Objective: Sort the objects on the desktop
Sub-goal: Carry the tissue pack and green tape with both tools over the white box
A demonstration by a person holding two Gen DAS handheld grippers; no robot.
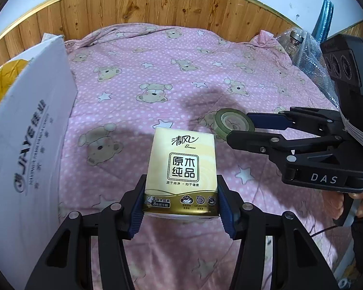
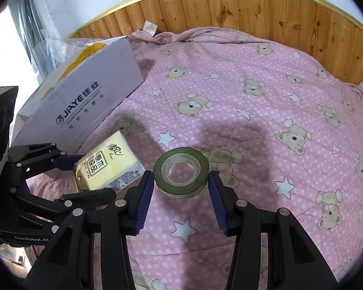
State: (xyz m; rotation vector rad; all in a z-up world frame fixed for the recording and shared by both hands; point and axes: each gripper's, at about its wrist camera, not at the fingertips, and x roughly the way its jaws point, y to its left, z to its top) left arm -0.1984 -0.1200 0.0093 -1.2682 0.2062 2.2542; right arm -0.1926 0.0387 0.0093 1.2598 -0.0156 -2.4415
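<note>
A yellow tissue pack with a gold band sits upright between the blue pads of my left gripper, which is shut on its lower sides. The right wrist view shows the same pack held just above the pink bear-print quilt by the left gripper. A green tape roll with a clear core lies between the pads of my right gripper, both pads pressed against its rim. In the left wrist view the roll is pinched by the right gripper to the right of the pack.
A white cardboard box marked JIAYE stands open at the left edge of the quilt; it is also in the right wrist view as the box. A wooden panel wall backs the surface. A glass jar and bubble wrap sit far right.
</note>
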